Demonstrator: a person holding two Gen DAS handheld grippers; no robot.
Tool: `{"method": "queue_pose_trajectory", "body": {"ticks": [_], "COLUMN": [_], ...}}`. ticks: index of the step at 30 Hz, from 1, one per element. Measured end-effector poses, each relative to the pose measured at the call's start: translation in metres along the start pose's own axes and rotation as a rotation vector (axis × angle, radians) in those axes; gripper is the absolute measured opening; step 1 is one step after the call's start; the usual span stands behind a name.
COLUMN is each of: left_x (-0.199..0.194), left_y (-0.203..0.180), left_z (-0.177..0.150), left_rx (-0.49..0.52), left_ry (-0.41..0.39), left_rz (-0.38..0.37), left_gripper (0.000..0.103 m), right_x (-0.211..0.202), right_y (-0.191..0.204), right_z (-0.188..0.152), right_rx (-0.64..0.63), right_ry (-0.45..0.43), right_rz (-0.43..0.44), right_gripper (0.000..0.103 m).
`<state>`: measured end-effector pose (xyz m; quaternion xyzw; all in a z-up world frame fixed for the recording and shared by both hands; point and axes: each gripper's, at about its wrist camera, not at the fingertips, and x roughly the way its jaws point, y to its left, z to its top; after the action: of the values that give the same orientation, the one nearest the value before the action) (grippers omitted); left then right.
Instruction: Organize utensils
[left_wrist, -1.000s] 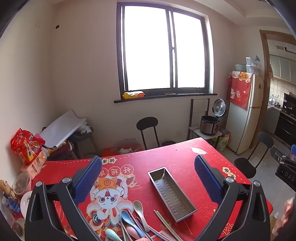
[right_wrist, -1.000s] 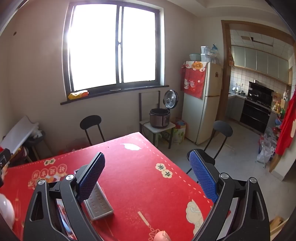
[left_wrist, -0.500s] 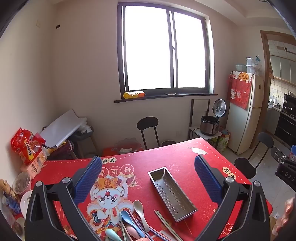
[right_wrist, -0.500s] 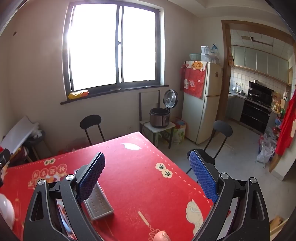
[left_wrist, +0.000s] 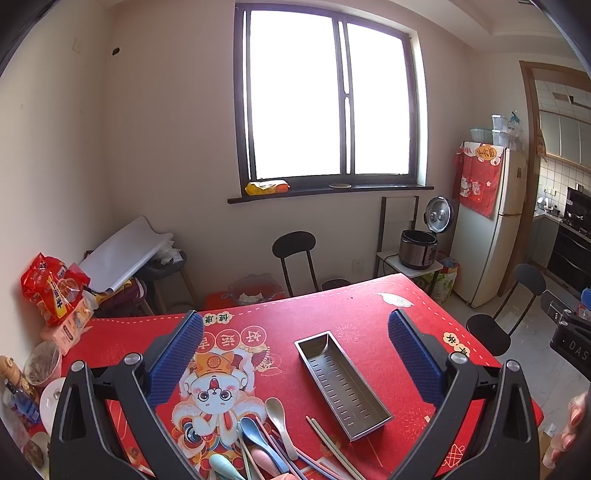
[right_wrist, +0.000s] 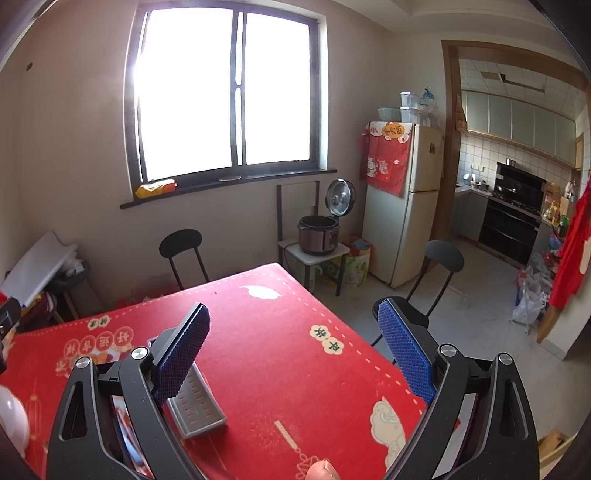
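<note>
A long perforated metal tray (left_wrist: 341, 380) lies empty on the red tablecloth (left_wrist: 332, 310). Just left of its near end lies a pile of utensils: a beige spoon (left_wrist: 279, 413), a blue spoon (left_wrist: 255, 435), a pink spoon (left_wrist: 264, 461), a light blue spoon (left_wrist: 223, 466) and pairs of chopsticks (left_wrist: 328, 445). My left gripper (left_wrist: 295, 350) is open and empty above the table, behind the pile. My right gripper (right_wrist: 293, 350) is open and empty, to the right of the tray (right_wrist: 195, 410), which its left finger partly hides.
At the table's left edge stand a red snack bag (left_wrist: 51, 288), a glass cup (left_wrist: 42, 363), a bottle (left_wrist: 16, 387) and a white dish (left_wrist: 51, 398). Black chairs (left_wrist: 295, 254) (right_wrist: 439, 266) stand behind and right of the table. The table's right edge (right_wrist: 354, 332) drops to the floor.
</note>
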<state>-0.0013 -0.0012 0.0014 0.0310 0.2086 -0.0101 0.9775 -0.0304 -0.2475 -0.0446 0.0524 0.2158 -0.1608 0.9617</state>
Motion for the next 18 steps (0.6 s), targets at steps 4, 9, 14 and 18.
{"method": "queue_pose_trajectory", "body": {"ticks": [4, 9, 14, 18], "left_x": [0.0002, 0.0004, -0.0011, -0.0013], "left_y": [0.0034, 0.0036, 0.0035, 0.0041], "left_z": [0.0014, -0.0002, -0.005, -0.0057], "left_rx": [-0.001, -0.001, -0.004, -0.004], "left_ry": [-0.002, -0.002, -0.005, -0.005], "left_rz": [-0.003, -0.003, -0.003, -0.004], "left_gripper": [0.098, 0.098, 0.098, 0.098], "right_x": [-0.0018, -0.0044, -0.0049, -0.0048], "right_y": [-0.0007, 0.0002, -0.0005, -0.0009], "right_z": [0.0008, 0.0004, 0.0001, 0.0002], "right_rx": [0.0, -0.004, 0.0, 0.0], "right_ry": [-0.003, -0.007, -0.008, -0.008], "right_rz": [-0.002, -0.003, -0.006, -0.006], "right_gripper": [0.09, 0.09, 0.09, 0.09]}}
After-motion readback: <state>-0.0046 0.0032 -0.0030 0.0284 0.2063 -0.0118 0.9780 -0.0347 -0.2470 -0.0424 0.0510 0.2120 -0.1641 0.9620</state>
